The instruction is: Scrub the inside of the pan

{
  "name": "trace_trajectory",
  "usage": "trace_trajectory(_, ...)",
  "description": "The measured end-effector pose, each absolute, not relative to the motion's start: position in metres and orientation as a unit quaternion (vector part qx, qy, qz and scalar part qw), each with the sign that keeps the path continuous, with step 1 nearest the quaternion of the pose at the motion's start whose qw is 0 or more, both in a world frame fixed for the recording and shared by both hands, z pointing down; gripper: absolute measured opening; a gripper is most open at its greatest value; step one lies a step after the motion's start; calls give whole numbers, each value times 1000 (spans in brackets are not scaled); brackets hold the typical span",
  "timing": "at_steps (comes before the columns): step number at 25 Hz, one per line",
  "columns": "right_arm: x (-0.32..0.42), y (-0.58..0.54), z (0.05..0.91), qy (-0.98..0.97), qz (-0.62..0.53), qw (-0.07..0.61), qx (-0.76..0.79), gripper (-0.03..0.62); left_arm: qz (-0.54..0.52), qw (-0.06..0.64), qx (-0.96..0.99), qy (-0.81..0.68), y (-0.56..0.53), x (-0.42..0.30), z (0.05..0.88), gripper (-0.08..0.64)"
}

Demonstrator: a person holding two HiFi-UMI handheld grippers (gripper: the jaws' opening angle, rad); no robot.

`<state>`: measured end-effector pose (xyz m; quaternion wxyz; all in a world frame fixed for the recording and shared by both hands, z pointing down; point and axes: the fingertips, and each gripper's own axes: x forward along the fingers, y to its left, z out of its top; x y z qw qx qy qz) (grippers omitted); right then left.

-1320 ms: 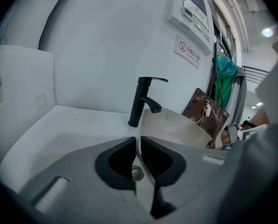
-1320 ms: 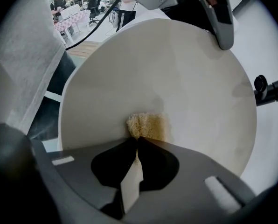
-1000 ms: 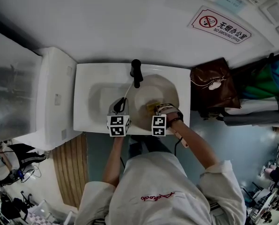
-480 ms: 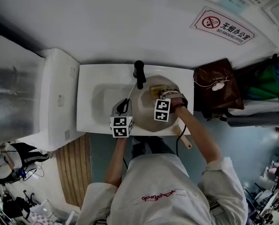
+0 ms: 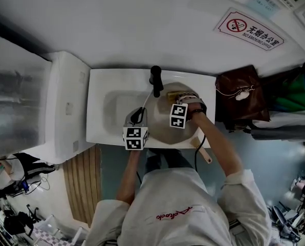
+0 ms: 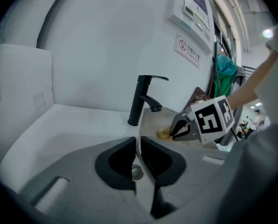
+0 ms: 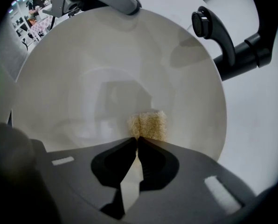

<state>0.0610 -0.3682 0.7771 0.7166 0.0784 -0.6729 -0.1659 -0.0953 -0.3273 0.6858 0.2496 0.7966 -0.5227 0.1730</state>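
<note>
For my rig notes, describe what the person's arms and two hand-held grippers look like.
The left hand-held gripper and the right hand-held gripper each have a grey moulded body with black jaw pads and carry a white cube with black square markers. A dark cable trails from the right one. The person wears a white top, sleeves pushed up off the forearms.

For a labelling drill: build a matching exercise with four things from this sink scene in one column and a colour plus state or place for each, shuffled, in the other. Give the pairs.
1 sponge
2 faucet
3 pan
4 bag

A black, standing at the back edge of the sink
B brown, beside the sink on the right
C yellow, pinched in the jaws of the right gripper
D pale, rim between the jaws of the left gripper

Pairs: 1-C, 2-A, 3-D, 4-B
</note>
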Motion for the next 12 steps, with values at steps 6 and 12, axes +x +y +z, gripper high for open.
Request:
trace_trajectory(6,64,-360,781,-675,-156,718,74,23,176,251,796,-522,-326,-96,688,34)
trace_trajectory(12,71,-344,785,-675,-150,719,69,23,176,250,796,-522,-328,-96,689,34)
